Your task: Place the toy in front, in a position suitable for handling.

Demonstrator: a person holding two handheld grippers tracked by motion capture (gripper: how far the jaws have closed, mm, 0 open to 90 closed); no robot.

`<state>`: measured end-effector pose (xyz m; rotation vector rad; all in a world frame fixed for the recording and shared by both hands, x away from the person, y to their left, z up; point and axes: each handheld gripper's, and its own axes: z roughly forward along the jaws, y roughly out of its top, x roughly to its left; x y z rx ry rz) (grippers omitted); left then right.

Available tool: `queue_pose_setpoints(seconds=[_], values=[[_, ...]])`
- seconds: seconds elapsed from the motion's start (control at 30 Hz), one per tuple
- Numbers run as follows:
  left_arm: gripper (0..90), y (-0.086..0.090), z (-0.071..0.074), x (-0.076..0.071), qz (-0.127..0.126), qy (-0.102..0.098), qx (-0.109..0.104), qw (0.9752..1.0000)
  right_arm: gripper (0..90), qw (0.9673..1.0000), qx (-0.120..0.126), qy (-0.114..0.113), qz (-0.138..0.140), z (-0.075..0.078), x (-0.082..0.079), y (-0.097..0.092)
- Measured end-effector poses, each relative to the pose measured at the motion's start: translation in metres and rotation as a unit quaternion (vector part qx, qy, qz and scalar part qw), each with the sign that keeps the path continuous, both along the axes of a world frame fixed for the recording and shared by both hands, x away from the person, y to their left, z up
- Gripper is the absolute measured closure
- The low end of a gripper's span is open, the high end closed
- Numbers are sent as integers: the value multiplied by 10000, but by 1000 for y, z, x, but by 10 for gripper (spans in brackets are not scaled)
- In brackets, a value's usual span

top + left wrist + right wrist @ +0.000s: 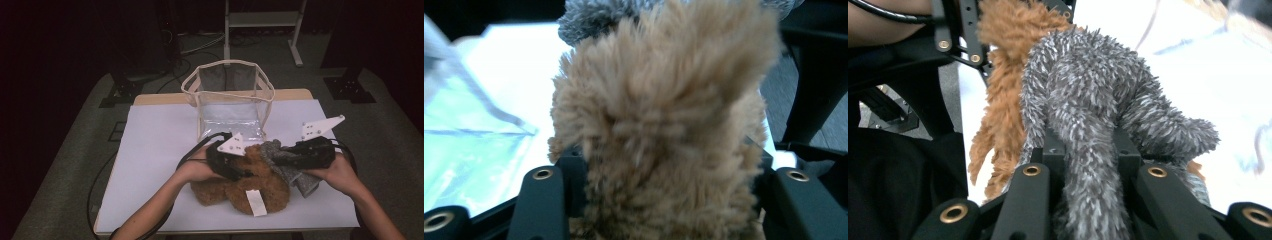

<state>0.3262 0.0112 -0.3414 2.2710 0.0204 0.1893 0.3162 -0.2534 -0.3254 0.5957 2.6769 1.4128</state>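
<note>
1. Dark floor lay all around our counter (150,150), which had a white sheet on top.
2. At the back of the counter stood a see-through bag (230,95) with a cream rim, open at the top.
3. Near our front edge lay two fluffy things, touching each other: a brown fluffy cloth (250,187) with a white tag (256,203), and a grey fluffy cloth (287,167) just to its right.
4. Our left gripper (227,160) sat on the brown one. In the left gripper view the brown fluff (664,125) filled the gap between its fingers (541,200). They were partly open around it, and we could not tell if the pads really pressed it.
5. Our right gripper (300,156) held the grey one. In the right gripper view its fingers (1030,195) were pinched tight on a grey fold (1093,165).
6. We thought the job was to get the fluffy things into the bag.
7. To do that well, we had to close the left fingers well on the brown fluff first.
8. Then we had to lift both up high, over the rim, so nothing snagged or tipped the bag.
9. We had to keep the cables away from the bag too.
</note>
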Motion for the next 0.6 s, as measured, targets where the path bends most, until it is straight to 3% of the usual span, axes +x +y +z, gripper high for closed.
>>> queue_pose_setpoints(seconds=[0.07, 0.17, 0.23, 0.4, 0.6], values=[[355, -10, -4, -1, -66, -13, 181, 9998, 745, 9999, 3, 103, -121, -12, 0, -12], [263, -14, -2, -2, -128, -89, 262, 9995, 744, 9988, 88, 269, -398, -28, 0, -33], [215, -12, 0, -2, -94, -27, 246, 9996, 744, 9977, 130, 332, -577, -36, -1, -47], [150, 0, 8, -2, -57, -12, 57, 10000, 741, 9932, -82, 481, -1058, -57, -2, -75], [117, 24, 14, -4, 116, -62, -113, 9998, 735, 9886, -329, 624, -1332, -82, -2, -89]])
